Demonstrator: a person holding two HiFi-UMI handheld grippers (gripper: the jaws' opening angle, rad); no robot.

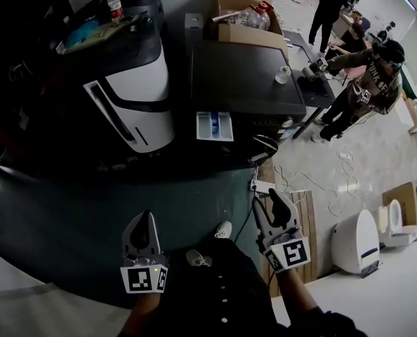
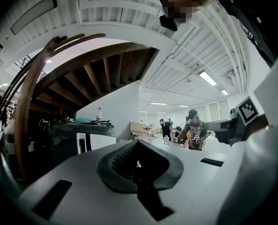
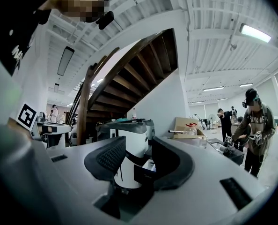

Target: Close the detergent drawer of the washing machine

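The black washing machine (image 1: 245, 76) stands ahead of me, and its detergent drawer (image 1: 214, 126) sticks out of the front, showing white and blue compartments. Both grippers hang low near my body, well short of the machine. My left gripper (image 1: 146, 222) has its jaws together and holds nothing; in the left gripper view (image 2: 138, 165) the pads meet. My right gripper (image 1: 272, 209) is open and empty. In the right gripper view the drawer (image 3: 149, 165) shows through the gap of the right gripper (image 3: 139, 159).
A white-and-black appliance (image 1: 135, 83) with a bottle (image 1: 114, 2) on top stands left of the washer. Cardboard boxes (image 1: 247, 9) sit behind it. A power strip (image 1: 261, 186) and cables lie on the floor. Several people (image 1: 373, 76) work at the right; white fixtures (image 1: 356, 241) stand nearby.
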